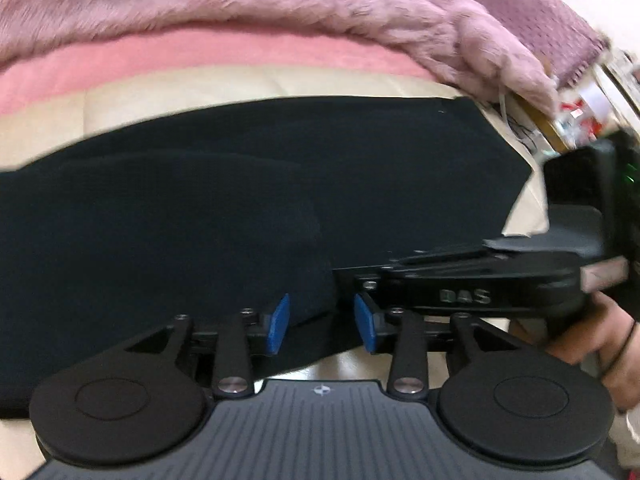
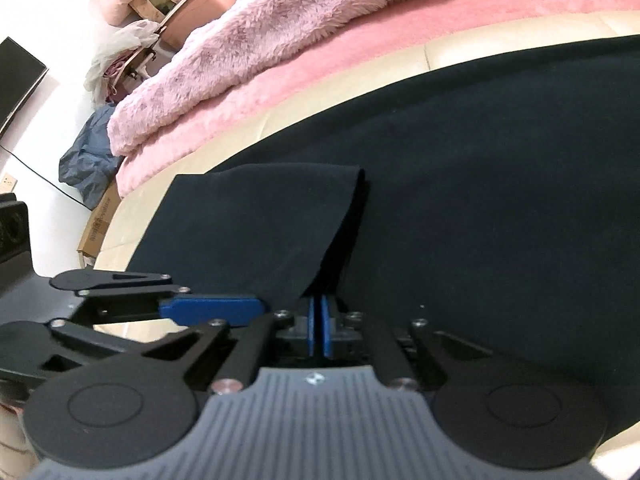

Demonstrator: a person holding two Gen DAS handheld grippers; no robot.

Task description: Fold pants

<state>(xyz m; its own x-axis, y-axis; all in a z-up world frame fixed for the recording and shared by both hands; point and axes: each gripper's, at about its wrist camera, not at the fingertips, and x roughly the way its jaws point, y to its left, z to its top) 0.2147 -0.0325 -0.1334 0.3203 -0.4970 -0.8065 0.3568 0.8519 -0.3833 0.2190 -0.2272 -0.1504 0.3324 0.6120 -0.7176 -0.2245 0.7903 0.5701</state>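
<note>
Dark navy pants (image 1: 224, 200) lie spread on a cream bed surface (image 1: 44, 128). My left gripper (image 1: 322, 326) is open, its blue pads either side of the pants' near edge, a fold of cloth between them. My right gripper (image 2: 319, 330) is shut on the pants' near edge (image 2: 320, 272) and lifts a flap (image 2: 256, 224) that folds over the rest of the pants (image 2: 500, 168). In the left wrist view the right gripper (image 1: 472, 292) lies close on the right. In the right wrist view the left gripper's blue finger (image 2: 212, 308) shows at the left.
A fluffy pink blanket (image 1: 280, 4) and a pink sheet (image 1: 160, 64) lie behind the pants. Bags (image 2: 88, 160), a cardboard box (image 2: 96, 224) and a dark screen (image 2: 16, 80) sit on the floor left of the bed. Cluttered items (image 1: 576, 112) stand at the right.
</note>
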